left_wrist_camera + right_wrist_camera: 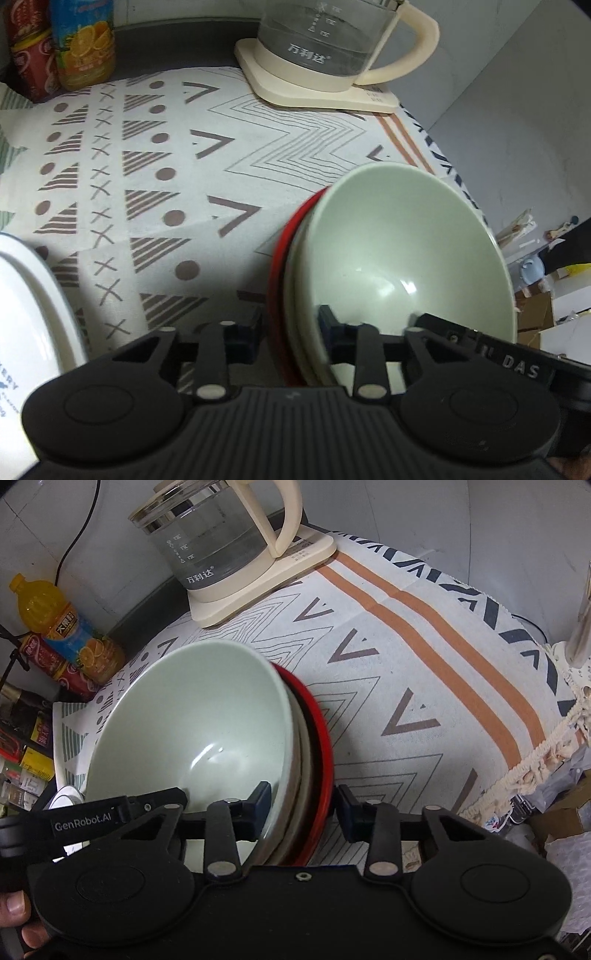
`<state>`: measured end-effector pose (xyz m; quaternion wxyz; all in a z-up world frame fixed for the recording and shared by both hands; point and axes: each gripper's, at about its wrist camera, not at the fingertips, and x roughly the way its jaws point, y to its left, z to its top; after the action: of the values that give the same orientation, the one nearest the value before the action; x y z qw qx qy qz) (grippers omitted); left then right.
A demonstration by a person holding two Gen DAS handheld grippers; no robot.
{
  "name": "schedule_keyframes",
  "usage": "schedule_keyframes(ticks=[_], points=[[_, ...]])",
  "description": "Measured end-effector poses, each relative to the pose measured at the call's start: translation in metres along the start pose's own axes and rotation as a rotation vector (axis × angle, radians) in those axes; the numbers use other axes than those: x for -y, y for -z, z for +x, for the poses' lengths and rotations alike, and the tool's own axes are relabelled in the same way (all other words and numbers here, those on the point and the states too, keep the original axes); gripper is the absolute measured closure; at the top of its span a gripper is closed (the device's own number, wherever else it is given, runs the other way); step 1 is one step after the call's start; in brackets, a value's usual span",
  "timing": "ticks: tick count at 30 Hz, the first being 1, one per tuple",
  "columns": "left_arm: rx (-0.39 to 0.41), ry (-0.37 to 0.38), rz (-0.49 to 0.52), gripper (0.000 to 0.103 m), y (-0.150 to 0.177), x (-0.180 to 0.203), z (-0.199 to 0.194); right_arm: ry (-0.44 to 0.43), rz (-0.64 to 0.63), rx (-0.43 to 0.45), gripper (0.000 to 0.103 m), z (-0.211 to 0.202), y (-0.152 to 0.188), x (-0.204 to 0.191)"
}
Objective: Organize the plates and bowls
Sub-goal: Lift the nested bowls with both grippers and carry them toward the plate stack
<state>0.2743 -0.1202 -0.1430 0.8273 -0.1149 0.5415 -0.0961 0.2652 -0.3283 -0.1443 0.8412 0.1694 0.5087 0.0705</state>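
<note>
Here, nested stack of pale green ceramic bowl (399, 258) over red-rimmed bowl (282, 280), near patterned tablecloth's (166, 166) front edge, left gripper (290, 332) and right gripper (303, 808) each pinching opposite rims, glass kettle (214, 539) at back.

I read 万利达 in white on the glass kettle (325, 40), low on its wall in both wrist views, with small measuring marks above it too fine to make out. The right gripper (301, 812) carries a strap label "GenRobot.AI". In the left view I get "DAS" on a black strap at the right edge (rest cut off). The white plate (33, 314) at my left shows blue letters "ERRY" and a further line I can't resolve. The orange juice bottle (62, 627) has a blue label with Chinese characters, not legible. Print on the kettle base (258, 579) is blurred.
</note>
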Motion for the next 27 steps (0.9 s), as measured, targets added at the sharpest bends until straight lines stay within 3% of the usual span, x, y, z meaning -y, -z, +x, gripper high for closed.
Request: schedule_keyframes(ticks=[5,27], points=[[-0.002,-0.003,0.013,0.074,0.000,0.002,-0.004,-0.023,0.031,0.007,0.075,-0.002,0.002,0.008],[0.084,0.030,0.011,0.074,-0.005,0.009,-0.057,-0.075,0.026,0.085,0.075,-0.046,-0.006,-0.008]])
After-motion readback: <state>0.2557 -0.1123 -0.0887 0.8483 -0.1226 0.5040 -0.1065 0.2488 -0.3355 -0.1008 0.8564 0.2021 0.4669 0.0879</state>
